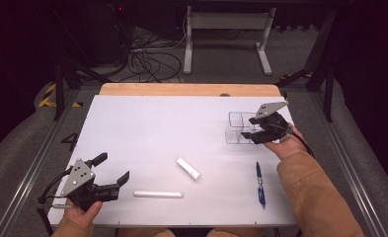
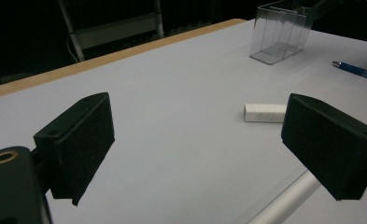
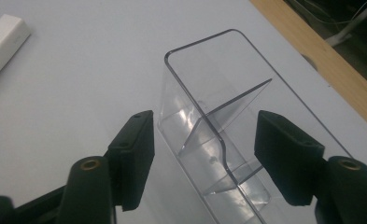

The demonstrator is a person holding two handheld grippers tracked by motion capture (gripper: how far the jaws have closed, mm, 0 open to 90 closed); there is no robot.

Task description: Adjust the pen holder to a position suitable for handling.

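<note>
Kid: Jaws first! Our right gripper (image 3: 202, 149) has its jaws spread on both sides of the clear box (image 1: 241, 127). One jaw is inside the box and one is outside. They do not squeeze the wall yet, we think.

Helper: Right. The clear box stands at the far right of the table (image 1: 147, 123), close to the wooden edge (image 1: 181, 89). We should line the pads up flat with the thin wall and close slowly, so the box does not tip or slide.

Kid: And our left gripper (image 1: 113, 168)?

Helper: Its jaws are wide apart too, holding nothing, near our side of the table.

Kid: Where is room to move?

Helper: The middle is wide and bare. We watch the white stick (image 1: 158, 194), the white block (image 1: 188, 169) and the blue pen (image 1: 259, 183) near us.
</note>
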